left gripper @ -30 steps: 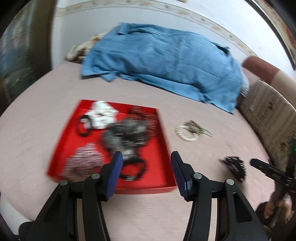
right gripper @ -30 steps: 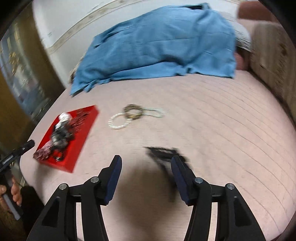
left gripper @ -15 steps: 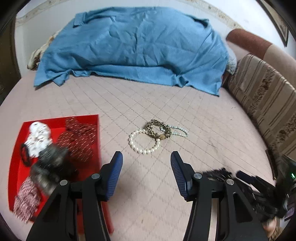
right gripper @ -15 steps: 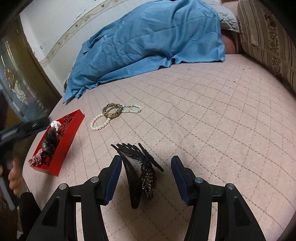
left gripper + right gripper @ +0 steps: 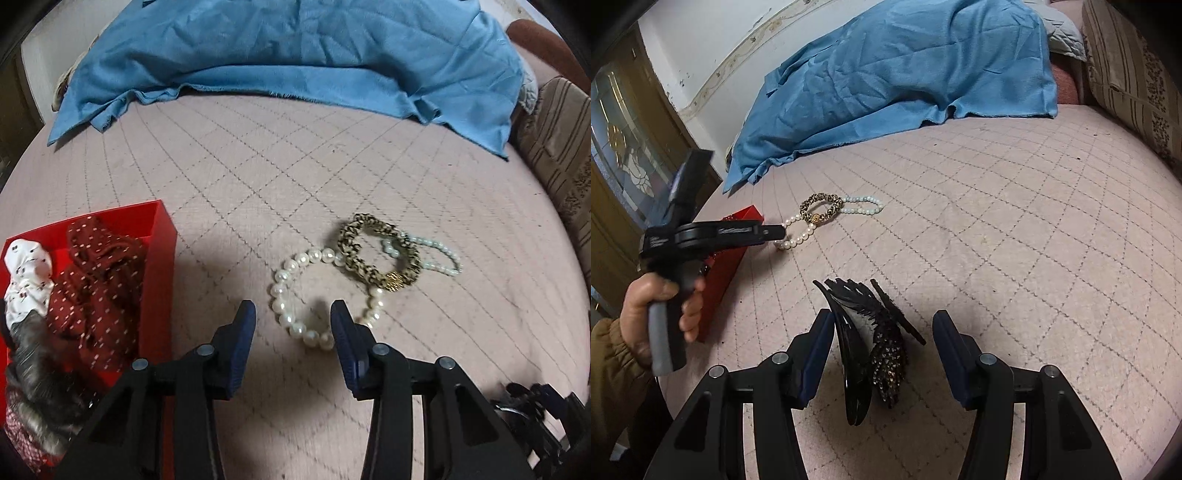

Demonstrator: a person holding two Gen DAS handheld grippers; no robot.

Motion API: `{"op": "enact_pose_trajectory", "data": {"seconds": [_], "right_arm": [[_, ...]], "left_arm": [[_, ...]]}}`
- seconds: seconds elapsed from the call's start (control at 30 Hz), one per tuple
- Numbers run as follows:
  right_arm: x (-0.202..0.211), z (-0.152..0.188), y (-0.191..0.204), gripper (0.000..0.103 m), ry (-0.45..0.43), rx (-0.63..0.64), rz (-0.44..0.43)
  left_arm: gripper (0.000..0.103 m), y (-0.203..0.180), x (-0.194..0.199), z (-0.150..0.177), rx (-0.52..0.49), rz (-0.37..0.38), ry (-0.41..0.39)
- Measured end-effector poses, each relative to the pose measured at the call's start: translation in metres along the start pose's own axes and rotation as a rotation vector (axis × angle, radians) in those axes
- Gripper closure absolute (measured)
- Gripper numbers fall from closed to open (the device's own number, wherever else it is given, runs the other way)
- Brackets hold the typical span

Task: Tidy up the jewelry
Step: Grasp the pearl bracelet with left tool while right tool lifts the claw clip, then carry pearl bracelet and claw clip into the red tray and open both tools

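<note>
A white pearl bracelet (image 5: 291, 295) lies on the pink quilted bed, overlapped by a gold-and-black scrunchie bracelet (image 5: 376, 254) and a pale green bead bracelet (image 5: 443, 254). My left gripper (image 5: 291, 321) is open, its fingers straddling the pearl bracelet's near side. A red tray (image 5: 162, 236) with scrunchies sits at the left. In the right wrist view a black hair claw clip (image 5: 871, 343) lies between the open fingers of my right gripper (image 5: 882, 343), untouched. The left gripper (image 5: 768, 232) shows there at the pearl bracelet (image 5: 798, 232).
A blue blanket (image 5: 288, 55) covers a mound at the back of the bed. A striped cushion (image 5: 561, 140) lines the right side. A glass-panelled door (image 5: 624, 147) stands at the left. The bed edge runs near the red tray (image 5: 727, 258).
My left gripper swung from over the red tray rightward and down to the pearl bracelet. My right gripper closed in on the black claw clip, which now lies between its fingers.
</note>
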State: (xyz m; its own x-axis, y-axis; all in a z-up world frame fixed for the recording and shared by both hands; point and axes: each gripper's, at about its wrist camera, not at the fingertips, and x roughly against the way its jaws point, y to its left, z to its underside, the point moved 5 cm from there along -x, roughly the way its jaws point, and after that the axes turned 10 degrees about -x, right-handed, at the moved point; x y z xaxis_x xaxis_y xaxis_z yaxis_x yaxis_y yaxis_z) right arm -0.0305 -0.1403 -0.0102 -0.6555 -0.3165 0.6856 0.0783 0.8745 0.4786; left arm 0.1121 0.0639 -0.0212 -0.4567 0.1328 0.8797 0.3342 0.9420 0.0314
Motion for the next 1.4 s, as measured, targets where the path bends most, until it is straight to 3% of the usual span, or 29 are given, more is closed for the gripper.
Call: {"op": "enact_pose_trajectory", "data": {"seconds": [0.3, 0.4, 0.43, 0.67, 1.03, 1.27, 1.4], "right_arm": [[-0.014, 0.004, 0.006, 0.044, 0.038, 0.032, 0.001], [-0.019, 0.007, 0.007, 0.060, 0.046, 0.049, 0.022], [-0.020, 0.007, 0.007, 0.064, 0.047, 0.051, 0.029], [-0.012, 0.008, 0.008, 0.066, 0.034, 0.032, -0.003], [0.009, 0.018, 0.015, 0.066, 0.016, -0.030, -0.055], [0.023, 0.028, 0.050, 0.066, 0.016, 0.001, -0.090], [0.029, 0.029, 0.077, 0.066, 0.016, 0.048, -0.112]], "left_arm": [[0.061, -0.005, -0.010, -0.004, -0.014, -0.030, -0.016], [0.094, -0.004, -0.006, -0.002, -0.012, -0.032, -0.027], [0.094, -0.004, -0.005, -0.001, 0.000, -0.013, -0.027], [0.094, -0.006, 0.025, 0.008, 0.055, 0.076, -0.064], [0.094, 0.004, 0.135, 0.033, 0.061, 0.206, -0.205], [0.094, 0.042, 0.196, 0.052, 0.069, 0.193, -0.278], [0.094, 0.077, 0.217, 0.061, 0.088, 0.132, -0.298]]}}
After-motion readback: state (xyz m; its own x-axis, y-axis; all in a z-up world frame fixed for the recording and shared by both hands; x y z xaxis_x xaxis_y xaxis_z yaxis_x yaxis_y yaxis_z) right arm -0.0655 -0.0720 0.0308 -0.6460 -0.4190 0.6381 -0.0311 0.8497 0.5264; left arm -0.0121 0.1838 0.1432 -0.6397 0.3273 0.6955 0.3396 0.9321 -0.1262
